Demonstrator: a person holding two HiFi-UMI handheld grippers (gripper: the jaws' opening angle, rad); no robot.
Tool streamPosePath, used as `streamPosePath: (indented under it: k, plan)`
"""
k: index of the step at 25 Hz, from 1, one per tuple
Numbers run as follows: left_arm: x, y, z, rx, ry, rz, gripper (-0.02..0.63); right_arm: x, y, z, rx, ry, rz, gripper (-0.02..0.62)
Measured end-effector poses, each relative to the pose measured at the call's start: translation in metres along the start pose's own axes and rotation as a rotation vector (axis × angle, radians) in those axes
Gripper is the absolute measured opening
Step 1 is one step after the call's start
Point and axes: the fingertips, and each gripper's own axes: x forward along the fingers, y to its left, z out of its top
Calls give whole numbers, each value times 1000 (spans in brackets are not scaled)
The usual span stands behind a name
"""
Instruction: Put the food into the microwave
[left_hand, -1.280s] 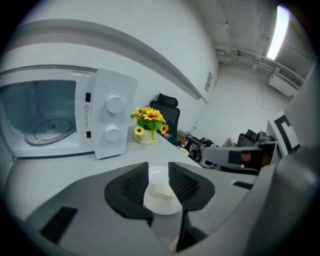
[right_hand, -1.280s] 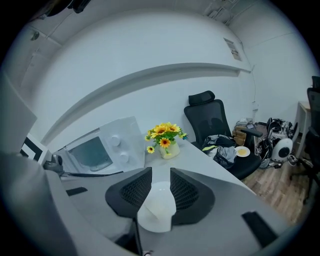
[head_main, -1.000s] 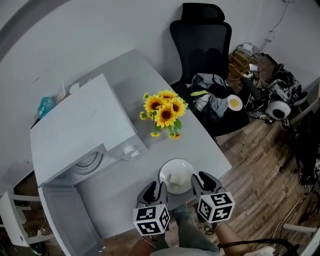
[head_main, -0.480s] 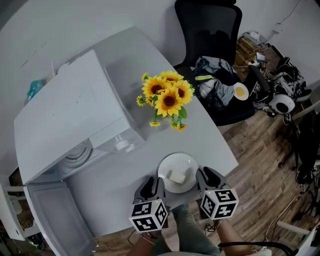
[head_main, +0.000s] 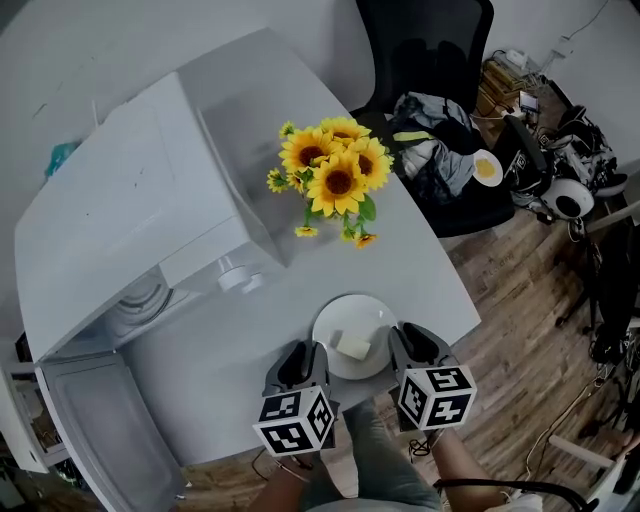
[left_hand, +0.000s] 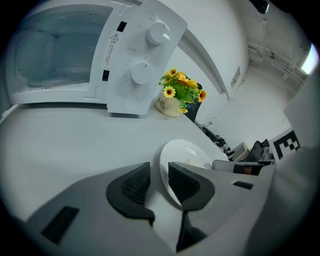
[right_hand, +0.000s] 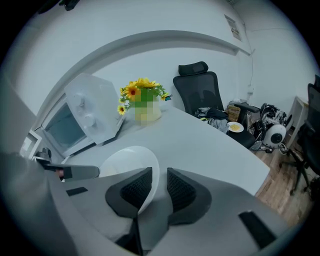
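Note:
A white plate (head_main: 345, 318) with a pale cube of food (head_main: 352, 347) is near the table's front edge. My left gripper (head_main: 303, 357) is shut on its left rim, and my right gripper (head_main: 412, 343) is shut on its right rim. The rim runs between the jaws of the left gripper (left_hand: 159, 175) in its own view, and likewise for the right gripper (right_hand: 159, 182). The white microwave (head_main: 140, 200) stands to the left with its door (head_main: 95, 430) swung open. Its empty cavity (left_hand: 55, 50) shows in the left gripper view.
A vase of sunflowers (head_main: 335, 180) stands on the white table (head_main: 420, 260) beyond the plate, right of the microwave's knobs (left_hand: 141, 72). A black office chair (head_main: 440, 60) with clothes is behind the table. Cluttered wooden floor lies to the right.
The head view has shifted, so the microwave and flowers look larger and nearer. Both grippers stay at the plate's rim.

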Motion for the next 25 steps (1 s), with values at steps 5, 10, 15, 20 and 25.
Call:
streamPosePath:
  k: [5,10,15,20,25]
  plan:
    - [4,-1,0,9,31,9,115,5,3,2,41,27,9,98]
    - [5,-1,0,-1,42,10,114,10,9,2,40,42,46,95]
    - [5,-1,1,-14,34,15,112,12,20,1,42,38,66,61]
    - [5,4,-1,-41,38,31,84,10,20,-2,60,33,71,58]
    - [3,7,-3,-65,54,20,78,9,23,-6,49,39,58,58]
